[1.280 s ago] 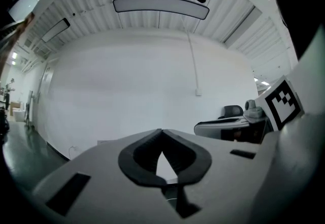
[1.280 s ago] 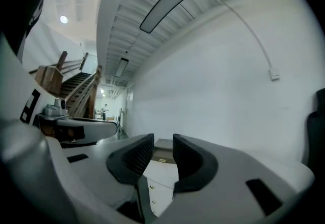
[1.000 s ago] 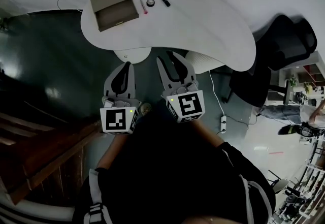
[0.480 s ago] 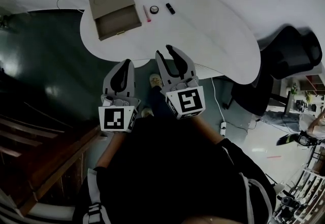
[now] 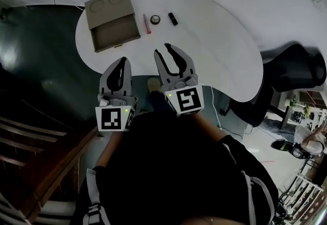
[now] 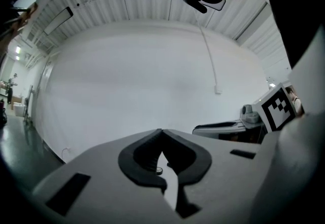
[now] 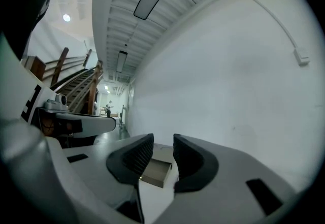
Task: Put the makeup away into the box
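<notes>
A tan box (image 5: 111,19) with its drawer pulled open stands at the far left of the white table (image 5: 214,40). To its right lie a pink stick (image 5: 146,23), a small round compact (image 5: 155,19) and a short black tube (image 5: 173,18). My left gripper (image 5: 122,59) hangs at the table's near edge, its tips touching with nothing in them (image 6: 161,131). My right gripper (image 5: 164,50) reaches just over the near edge, open and empty. In the right gripper view the box (image 7: 157,169) shows in the gap between the jaws of the right gripper (image 7: 163,139).
A black office chair (image 5: 294,73) stands right of the table. Wooden stairs (image 5: 30,137) run along the left over a dark floor. A white wall rises behind the table. A person (image 5: 311,142) is far off at the right edge.
Both grippers have moved forward to the table, which now sits closer and lower in the head view. The right gripper's tips now overlap the near edge. Jaws unchanged.
</notes>
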The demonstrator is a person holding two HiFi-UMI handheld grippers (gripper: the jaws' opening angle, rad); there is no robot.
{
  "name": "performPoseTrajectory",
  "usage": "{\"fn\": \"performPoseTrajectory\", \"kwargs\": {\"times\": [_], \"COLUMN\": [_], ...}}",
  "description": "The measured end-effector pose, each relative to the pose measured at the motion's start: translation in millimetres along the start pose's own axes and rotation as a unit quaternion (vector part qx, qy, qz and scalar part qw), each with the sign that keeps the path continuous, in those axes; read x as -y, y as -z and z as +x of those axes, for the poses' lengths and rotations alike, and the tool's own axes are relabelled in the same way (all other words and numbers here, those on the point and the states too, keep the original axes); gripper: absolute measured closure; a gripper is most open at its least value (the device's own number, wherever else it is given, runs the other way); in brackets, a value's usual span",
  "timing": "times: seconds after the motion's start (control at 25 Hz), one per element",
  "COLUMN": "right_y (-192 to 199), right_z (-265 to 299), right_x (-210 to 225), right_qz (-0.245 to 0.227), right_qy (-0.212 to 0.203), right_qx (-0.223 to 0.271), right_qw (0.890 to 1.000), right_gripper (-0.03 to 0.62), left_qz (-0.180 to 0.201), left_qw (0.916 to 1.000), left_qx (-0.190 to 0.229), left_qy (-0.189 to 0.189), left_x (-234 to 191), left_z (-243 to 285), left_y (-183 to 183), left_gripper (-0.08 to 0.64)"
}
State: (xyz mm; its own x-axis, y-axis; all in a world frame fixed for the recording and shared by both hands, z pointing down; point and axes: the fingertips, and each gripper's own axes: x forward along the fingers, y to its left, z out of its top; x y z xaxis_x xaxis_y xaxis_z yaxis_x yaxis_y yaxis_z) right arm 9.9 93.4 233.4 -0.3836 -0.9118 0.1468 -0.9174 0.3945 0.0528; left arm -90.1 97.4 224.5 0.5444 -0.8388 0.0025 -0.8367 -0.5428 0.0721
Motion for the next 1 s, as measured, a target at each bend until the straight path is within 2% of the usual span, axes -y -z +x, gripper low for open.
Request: {"fn": "performPoseTrajectory", "kwargs": {"times": [0.4,0.48,0.64,0.8,1.0], "right_y": [4.7,5.5,7.6,19.2,35.7], "right_z": [46.7,55.3,70.0,84.1,109.4], "right_x": [42.2,48.2,52.1,53.5,51.5], "right_qz": [0.007,0.009,0.008,0.017,0.014], "right_qy": [-0.029,-0.038,-0.05,-0.049,-0.052], "right_qx": [-0.005,0.007,0.034,0.024,0.004], "right_qw": [1.0,0.999,0.998,0.998,0.999], "right_gripper": [0.471,0.471,0.471,0.471,0.471], "left_qz": [-0.002,-0.001,0.021,0.028,0.023], "left_qw": [0.9992,0.999,0.9987,0.9988,0.9986], "left_qx": [-0.006,-0.005,-0.007,-0.006,-0.037], "left_qy": [-0.04,-0.045,-0.045,-0.041,-0.029], "left_x": [-14.0,-14.2,-14.9,-17.3,-30.3], "left_z": [49.9,56.8,64.5,72.6,88.0], "left_y": [1.0,0.3,0.0,3.6,20.0], "left_gripper": [0.557,0.557,0.557,0.557,0.557]}}
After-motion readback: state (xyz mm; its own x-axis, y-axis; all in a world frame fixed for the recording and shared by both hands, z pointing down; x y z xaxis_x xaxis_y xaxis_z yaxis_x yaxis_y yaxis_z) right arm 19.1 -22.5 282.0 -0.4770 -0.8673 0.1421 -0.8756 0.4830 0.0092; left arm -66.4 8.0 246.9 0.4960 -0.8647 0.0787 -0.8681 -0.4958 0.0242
